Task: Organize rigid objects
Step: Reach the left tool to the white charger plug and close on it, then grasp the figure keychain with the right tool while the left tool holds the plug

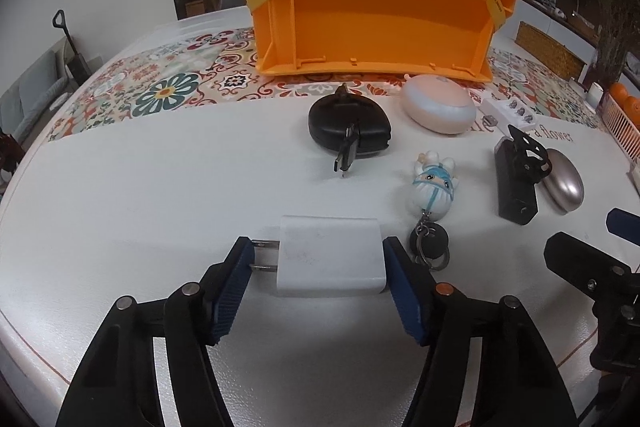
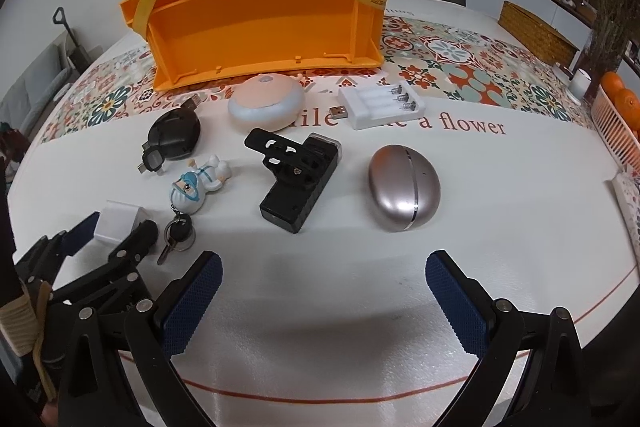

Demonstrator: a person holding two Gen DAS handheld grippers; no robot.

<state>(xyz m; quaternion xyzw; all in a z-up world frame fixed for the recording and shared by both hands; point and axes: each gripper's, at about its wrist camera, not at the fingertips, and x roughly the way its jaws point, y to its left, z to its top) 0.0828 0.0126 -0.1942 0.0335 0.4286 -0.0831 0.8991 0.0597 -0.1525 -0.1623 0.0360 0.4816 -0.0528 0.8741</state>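
My left gripper [image 1: 320,259] pressing its ribbed blue pads on a smooth white charger [image 1: 332,259] lying on the tablecloth [image 1: 160,187], my right gripper [image 2: 324,291] hanging open and empty, glossy silver pebble-shaped case [image 2: 404,187] beyond, orange plastic tote [image 2: 264,23] standing farthest back.

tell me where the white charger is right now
The white charger lies on the table at the near edge, between the left gripper pads, with the keychain figure just to its right in the left wrist view.

Matt white plastic charger [image 1: 332,259]; glossy metallic egg-shaped case [image 2: 404,193]; smooth orange plastic basket [image 1: 372,15], cloth straps.
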